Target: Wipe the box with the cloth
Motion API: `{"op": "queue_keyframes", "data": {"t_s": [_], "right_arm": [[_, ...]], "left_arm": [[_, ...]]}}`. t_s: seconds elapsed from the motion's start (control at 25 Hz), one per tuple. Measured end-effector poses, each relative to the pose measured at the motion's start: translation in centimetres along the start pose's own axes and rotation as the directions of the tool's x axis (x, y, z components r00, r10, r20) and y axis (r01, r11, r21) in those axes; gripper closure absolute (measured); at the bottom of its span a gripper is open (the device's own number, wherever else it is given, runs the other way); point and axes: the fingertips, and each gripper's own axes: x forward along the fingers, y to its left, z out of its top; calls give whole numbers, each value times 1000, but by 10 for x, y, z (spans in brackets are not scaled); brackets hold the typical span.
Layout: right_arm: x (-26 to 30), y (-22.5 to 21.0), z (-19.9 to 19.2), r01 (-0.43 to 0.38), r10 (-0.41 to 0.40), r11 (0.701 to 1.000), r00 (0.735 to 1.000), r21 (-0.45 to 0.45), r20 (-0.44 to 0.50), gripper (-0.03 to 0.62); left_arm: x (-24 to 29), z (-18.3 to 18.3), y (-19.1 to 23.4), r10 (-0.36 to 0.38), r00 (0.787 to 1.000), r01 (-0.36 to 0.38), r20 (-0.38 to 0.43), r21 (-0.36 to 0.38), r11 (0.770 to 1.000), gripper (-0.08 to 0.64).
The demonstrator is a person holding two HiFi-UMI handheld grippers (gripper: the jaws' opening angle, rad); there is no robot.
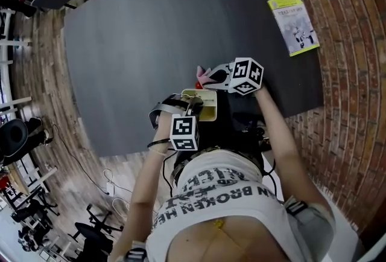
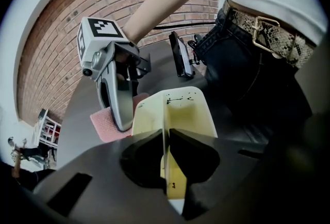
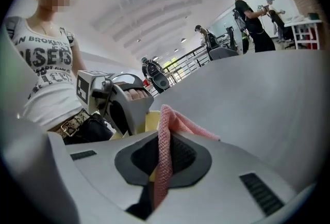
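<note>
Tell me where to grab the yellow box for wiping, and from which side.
Take the yellow box by its thin upright edge, coming steeply from above on the person's side, as the left gripper does. That edge fits between narrow jaws, leaving the far side free for the pink cloth.

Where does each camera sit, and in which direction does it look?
Head view: on the head, steeply down at table, box, left tool, right tool; arms, shirt show.
Left gripper view: on left tool, along jaws shut on box wall; forearm, belt show.
Right gripper view: on right tool, along jaws shut on cloth; torso shows.
Both gripper views share the box.
</note>
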Motion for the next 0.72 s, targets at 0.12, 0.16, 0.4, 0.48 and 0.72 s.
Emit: {"op": "queue_keyframes", "data": {"t_s": [0.12, 0.16, 0.4, 0.48, 0.72], "right_arm": [[4, -2, 2, -39, 39, 999, 999, 29, 1, 575], [5, -3, 2, -52, 52, 997, 999, 48, 6, 575], [4, -4, 1, -121, 105, 974, 990, 194, 90, 575], [1, -4, 0, -120, 97, 969, 988, 214, 116, 575], [-7, 2, 0, -143, 88, 954, 974, 263, 209, 575]], "left_arm": [[-1, -1, 2, -1, 1000, 1, -4, -5, 1000, 528], [0, -2, 2, 2, 1000, -2, -11, 0, 1000, 528], [1, -1, 1, -8, 1000, 8, -9, -7, 1000, 528], [1, -2, 0, -8, 1000, 8, -16, -8, 1000, 528], [2, -6, 0, 0, 1000, 0, -32, -1, 1000, 528]]}}
